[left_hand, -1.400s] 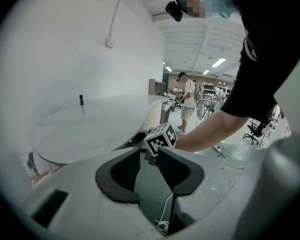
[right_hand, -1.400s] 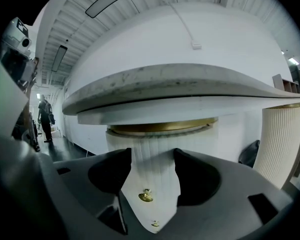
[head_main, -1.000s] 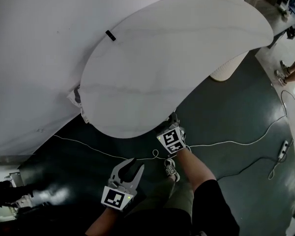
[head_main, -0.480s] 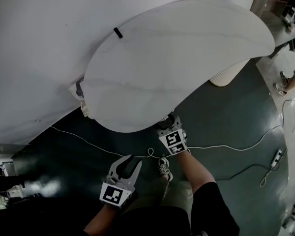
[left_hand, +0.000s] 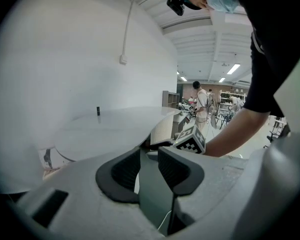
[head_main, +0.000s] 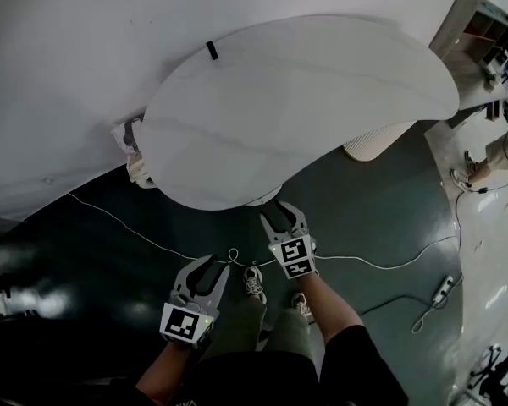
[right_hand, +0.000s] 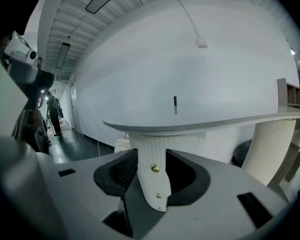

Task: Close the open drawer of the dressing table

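1 relation matters: the drawer, its ribbed front upright under the counter, is caught between the closing jaws of the right gripper, not yet clamped. The left gripper is held spread, empty, farther back.

Counted are: 1 dressing table, 1 drawer front, 2 grippers – left gripper, right gripper, jaws closing w/ drawer front between; 2 sneakers; 1 pwr strip.

Matt white tabletop, ribbed drawer front, glossy floor
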Tool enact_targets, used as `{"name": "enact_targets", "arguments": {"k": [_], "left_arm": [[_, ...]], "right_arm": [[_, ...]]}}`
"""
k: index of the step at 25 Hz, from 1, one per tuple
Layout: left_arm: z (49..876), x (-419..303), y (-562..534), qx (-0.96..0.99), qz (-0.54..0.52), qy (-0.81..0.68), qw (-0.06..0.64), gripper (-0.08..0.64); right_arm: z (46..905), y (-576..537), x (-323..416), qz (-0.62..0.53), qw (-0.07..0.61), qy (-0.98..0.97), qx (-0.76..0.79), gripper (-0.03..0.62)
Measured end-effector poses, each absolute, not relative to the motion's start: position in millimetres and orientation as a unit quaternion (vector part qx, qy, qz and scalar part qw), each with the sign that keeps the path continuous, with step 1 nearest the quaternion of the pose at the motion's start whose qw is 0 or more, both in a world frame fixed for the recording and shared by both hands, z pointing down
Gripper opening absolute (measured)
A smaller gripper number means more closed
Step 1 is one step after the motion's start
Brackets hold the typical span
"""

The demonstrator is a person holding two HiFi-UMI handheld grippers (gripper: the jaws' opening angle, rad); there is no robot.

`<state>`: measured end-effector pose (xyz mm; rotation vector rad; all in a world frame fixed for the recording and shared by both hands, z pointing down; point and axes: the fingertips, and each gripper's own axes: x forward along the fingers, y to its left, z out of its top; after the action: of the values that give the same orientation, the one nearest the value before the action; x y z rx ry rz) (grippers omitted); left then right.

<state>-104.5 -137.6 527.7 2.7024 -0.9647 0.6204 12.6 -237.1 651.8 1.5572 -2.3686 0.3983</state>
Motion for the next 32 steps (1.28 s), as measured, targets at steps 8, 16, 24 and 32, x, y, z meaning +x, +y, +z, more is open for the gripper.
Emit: {"name": "enact_targets", "arguments": {"k": [8, 16, 24, 32], "left_arm": [[513.4, -112.2, -116.0, 0.908, 0.174, -0.373, 0.082, 0.106], [502.7, -106.9, -89.7, 0.894, 0.166, -0.408, 0.082, 0.080], [483.5, -105.8, -69.8, 0.880, 0.158, -0.445, 0.054, 0.041], [476.2, -99.8, -40.6, 0.870, 0.163, -0.464, 0.032, 0.021]], "right_arm": [[604.3, -182.6, 17.9, 0.123, 0.133, -0.822, 0.540, 0.005], [562.8, -127.5, 28.3, 0.130, 0.117, -0.830, 0.530, 0.003], [531.8, -77.8, 42.6, 0.119, 0.119, -0.845, 0.507, 0.003], [494.6, -46.8, 51.7, 0.094, 0.111, -0.864, 0.482, 0.003]]}}
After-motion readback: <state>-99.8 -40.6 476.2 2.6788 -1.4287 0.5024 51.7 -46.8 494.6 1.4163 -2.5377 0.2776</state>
